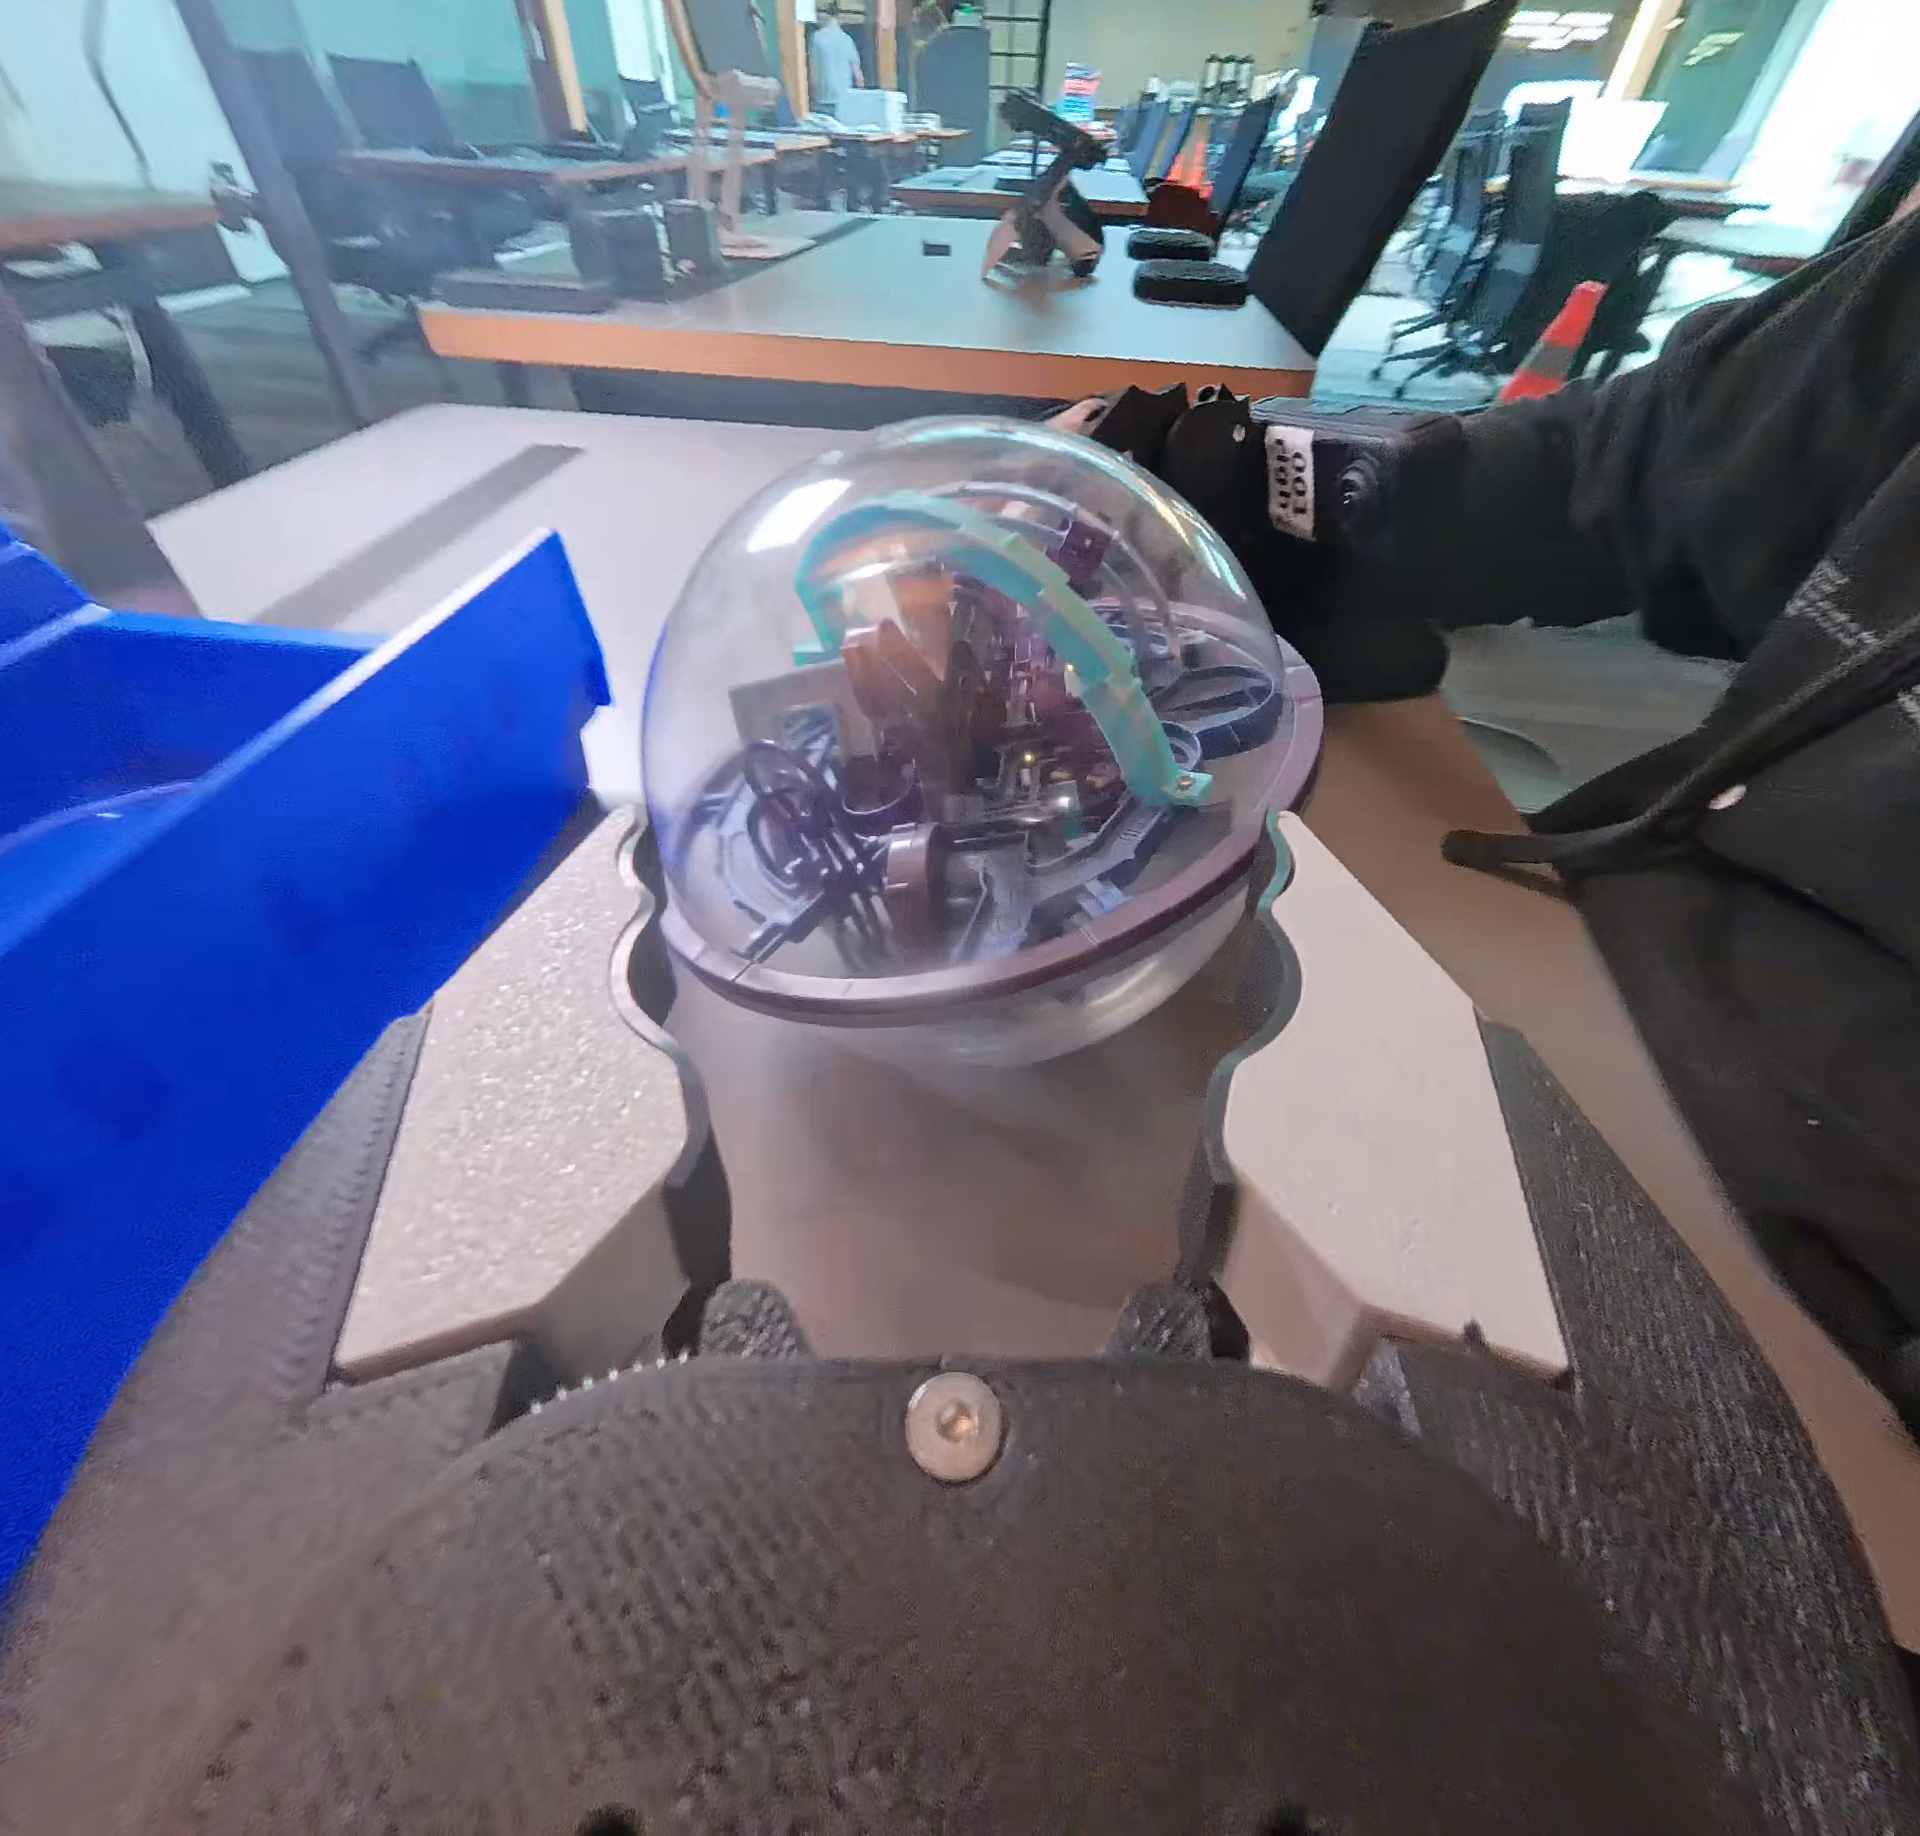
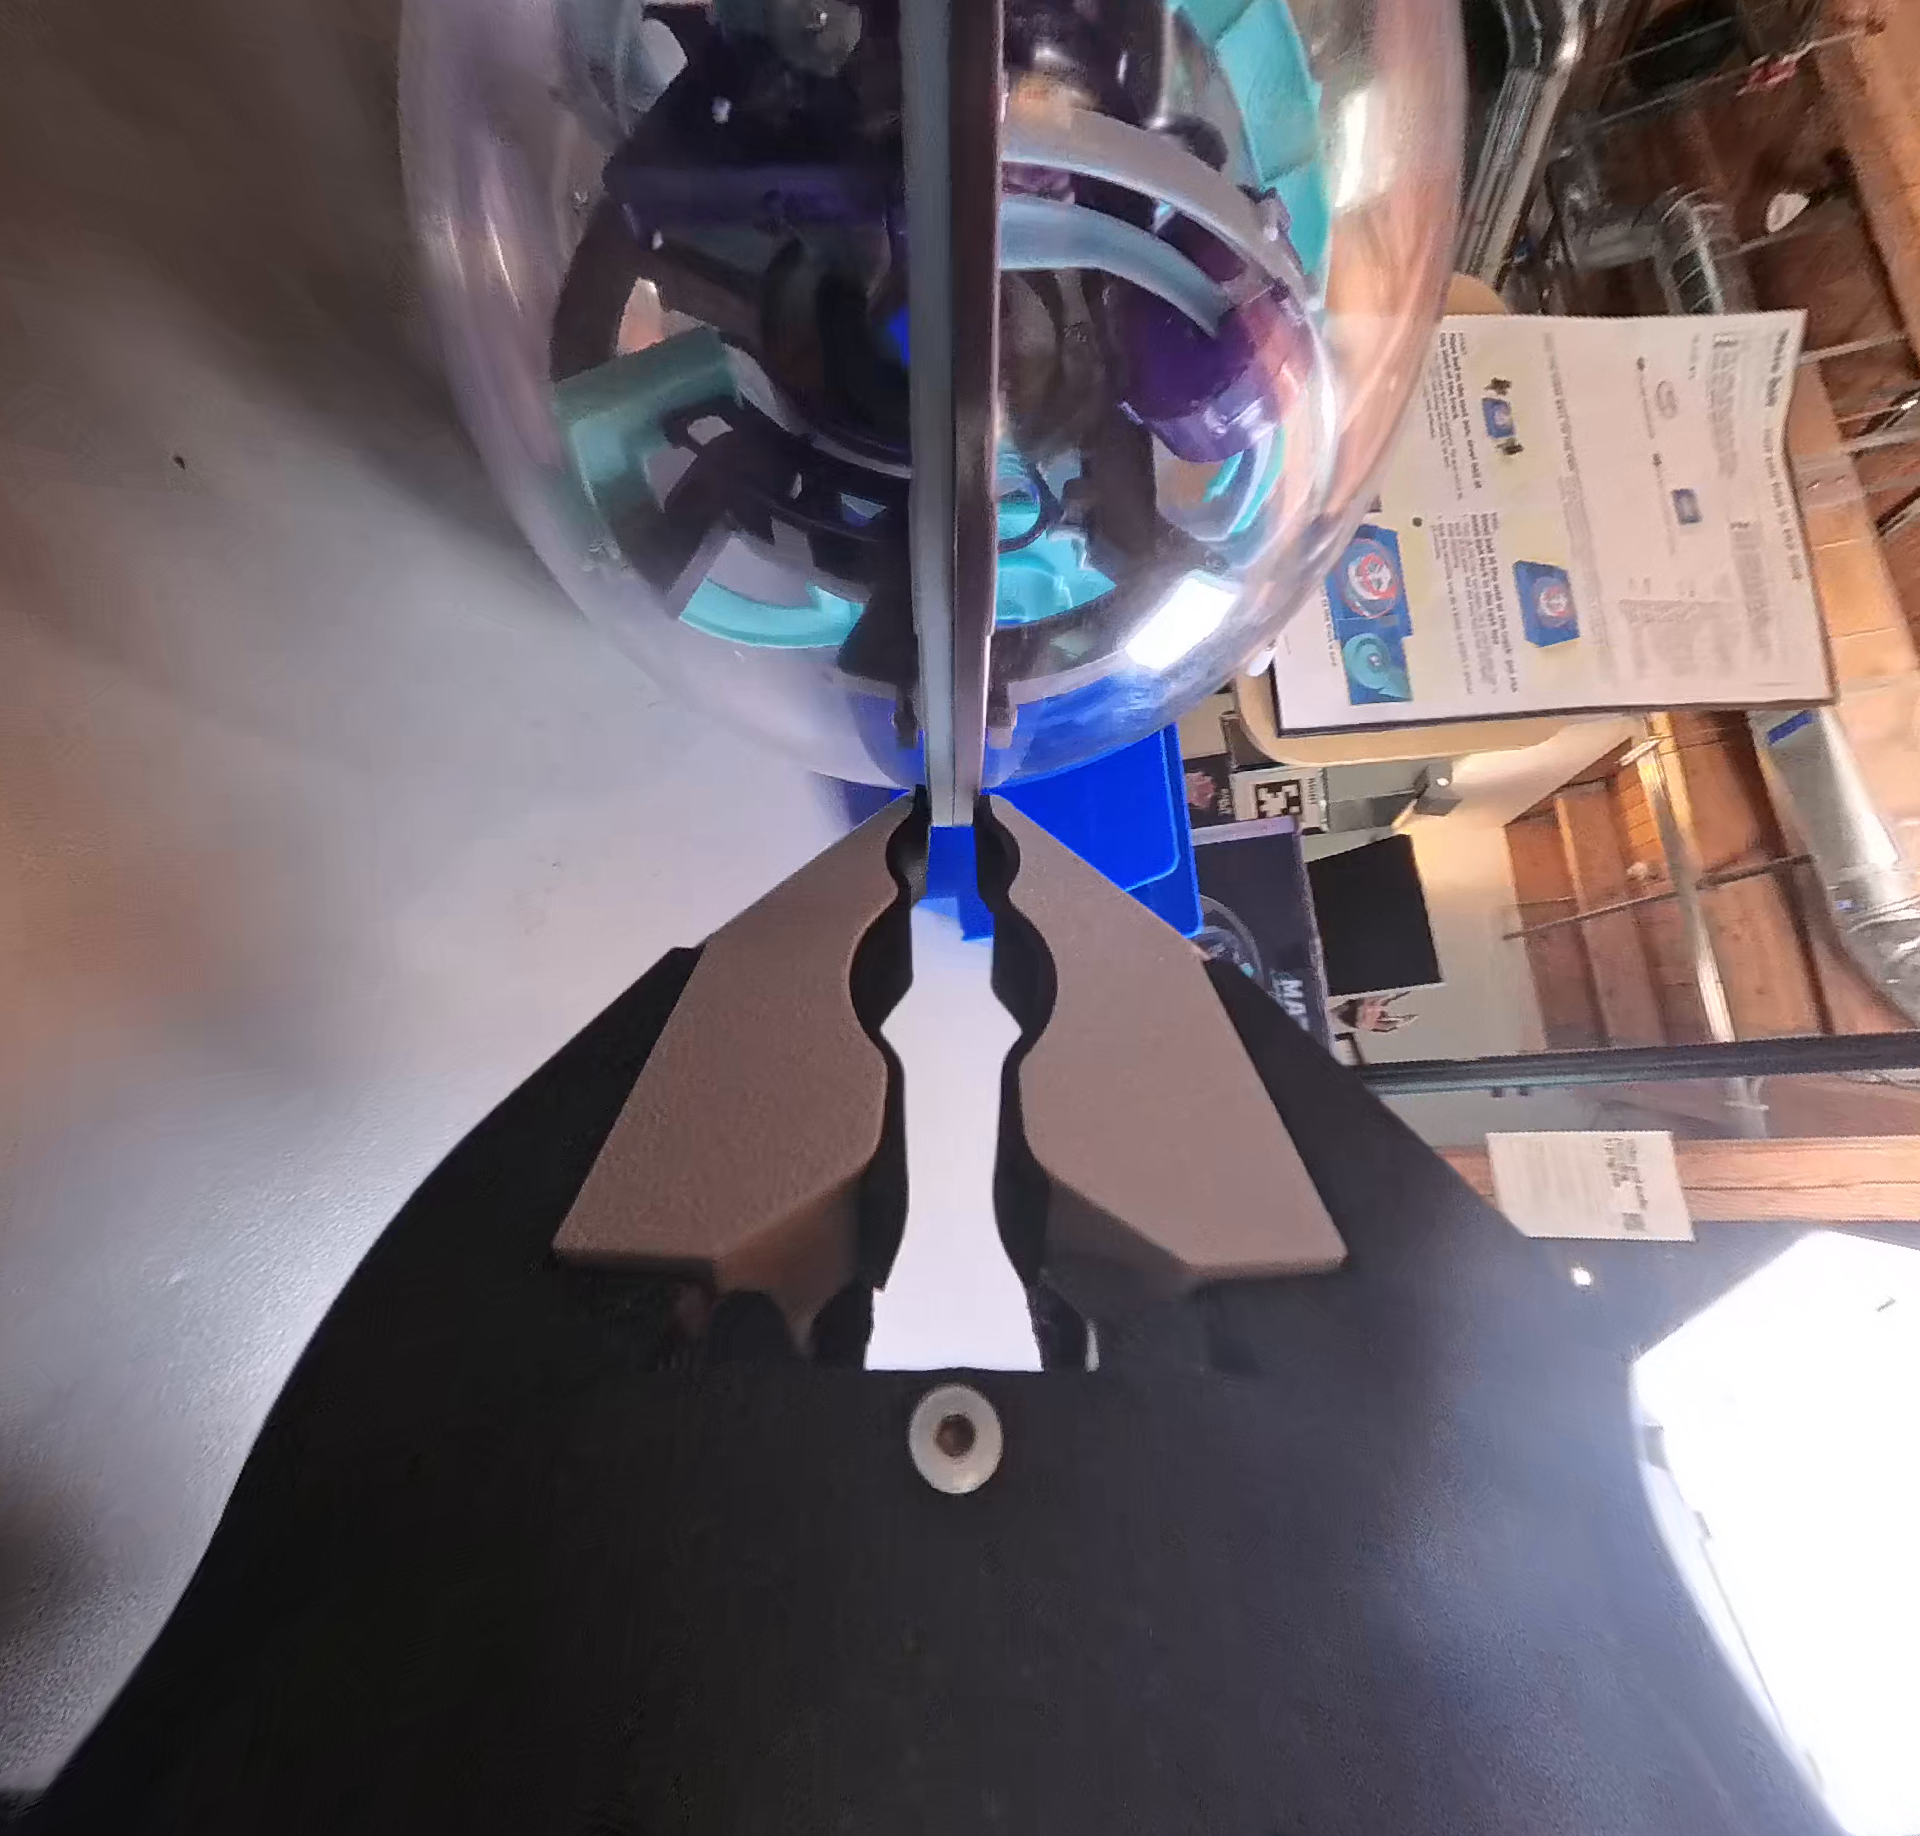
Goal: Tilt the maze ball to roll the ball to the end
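Left wrist view looks over the clear plastic maze ball (image 1: 971,737), a see-through sphere with a dark purple rim around its middle and teal, purple and grey tracks inside, held over the pale grey desk (image 1: 416,498) beside a blue plastic bin (image 1: 208,799). The left hand-held gripper (image 1: 956,913) stands wide apart, its two pale fingers (image 1: 540,1038) cradling the lower half of the sphere on either side; both wavy inner edges lie against the shell, so it looks clamped on the ball. The right hand-held gripper (image 2: 951,810) comes in from the far side, held by a person in a dark sleeve (image 1: 1662,539), and its fingertips (image 2: 899,841) are nearly together, pinching the thin rim (image 2: 951,436) edge-on. This split probably makes sense: the wide grasp carries the weight, while the pinch on the rim gives a lever for fine tilting. The rim sits slanted in the left wrist view, so a tilt seems to be in hand. A small silvery bead (image 1: 1065,801), perhaps the rolling ball, shows low on the inner track; how far along its course it is, I cannot tell. A printed sheet with pictures (image 2: 1558,519) hangs behind, and a white label (image 1: 1288,485) is on the right tool.
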A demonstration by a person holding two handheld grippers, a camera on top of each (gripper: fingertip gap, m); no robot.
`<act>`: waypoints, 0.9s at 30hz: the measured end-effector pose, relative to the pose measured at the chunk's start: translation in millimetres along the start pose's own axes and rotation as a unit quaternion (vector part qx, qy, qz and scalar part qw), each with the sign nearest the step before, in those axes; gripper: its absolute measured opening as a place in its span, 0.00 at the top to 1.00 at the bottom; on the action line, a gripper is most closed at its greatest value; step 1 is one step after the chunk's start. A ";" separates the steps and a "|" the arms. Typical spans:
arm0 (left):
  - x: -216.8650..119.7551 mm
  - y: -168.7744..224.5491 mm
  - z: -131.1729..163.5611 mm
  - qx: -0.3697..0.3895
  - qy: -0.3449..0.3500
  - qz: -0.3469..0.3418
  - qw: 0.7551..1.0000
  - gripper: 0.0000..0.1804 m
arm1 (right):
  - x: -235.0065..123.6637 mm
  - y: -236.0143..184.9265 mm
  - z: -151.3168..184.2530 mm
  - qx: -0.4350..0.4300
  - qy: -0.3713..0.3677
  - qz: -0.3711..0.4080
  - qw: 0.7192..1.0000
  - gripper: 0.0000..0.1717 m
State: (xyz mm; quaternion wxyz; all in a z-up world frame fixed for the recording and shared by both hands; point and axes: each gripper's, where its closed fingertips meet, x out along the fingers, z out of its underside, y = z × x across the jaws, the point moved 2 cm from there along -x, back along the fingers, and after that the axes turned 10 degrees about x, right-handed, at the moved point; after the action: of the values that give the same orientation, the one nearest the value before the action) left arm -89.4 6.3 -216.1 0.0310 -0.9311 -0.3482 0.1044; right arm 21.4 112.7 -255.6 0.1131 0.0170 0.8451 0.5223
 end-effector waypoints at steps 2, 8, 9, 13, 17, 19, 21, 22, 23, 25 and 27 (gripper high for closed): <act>6.9 5.0 5.2 -0.001 -0.002 0.010 1.000 0.39 | 0.2 1.9 -2.8 -0.015 0.004 0.012 1.000 0.97; 11.8 14.7 6.7 0.055 0.002 -0.005 0.998 0.37 | -3.2 6.7 -3.9 -0.053 -0.001 0.047 0.998 0.96; 11.2 15.2 7.4 0.058 0.003 -0.006 0.998 0.37 | -3.3 7.3 -4.6 -0.051 -0.002 0.049 0.997 0.96; 9.5 16.4 8.2 0.060 0.005 -0.011 0.998 0.38 | -4.4 6.2 -5.2 -0.040 -0.007 0.044 0.998 0.93; 9.8 15.6 6.9 0.056 0.009 -0.014 0.998 0.39 | -11.1 -2.9 -5.1 -0.030 -0.015 0.021 0.999 0.81; 9.8 15.7 6.5 0.056 0.011 -0.015 0.998 0.39 | -17.5 -3.4 -8.2 -0.025 -0.014 0.023 0.999 0.81; 9.9 15.8 6.1 0.057 0.012 -0.015 0.998 0.40 | -23.5 -2.3 -11.5 -0.019 -0.012 0.027 0.999 0.82; 10.0 15.7 6.1 0.056 0.013 -0.015 0.998 0.40 | -26.2 -1.8 -13.9 -0.019 -0.010 0.029 0.999 0.83; 10.1 15.6 5.8 0.056 0.014 -0.015 0.998 0.40 | -28.4 -1.9 -16.7 -0.019 -0.007 0.030 0.999 0.84; 10.1 15.5 6.0 0.054 0.015 -0.016 0.998 0.40 | -30.6 -4.7 -19.4 -0.026 -0.009 0.027 0.999 0.87; 10.1 15.4 5.9 0.053 0.017 -0.016 0.998 0.40 | -31.4 -6.8 -19.8 -0.031 -0.009 0.031 0.999 0.91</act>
State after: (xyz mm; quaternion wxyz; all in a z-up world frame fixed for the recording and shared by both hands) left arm -73.5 1.2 -225.6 0.0881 -0.9239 -0.3566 0.1068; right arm 48.4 87.6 -247.7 0.1056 0.0443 0.8262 0.5516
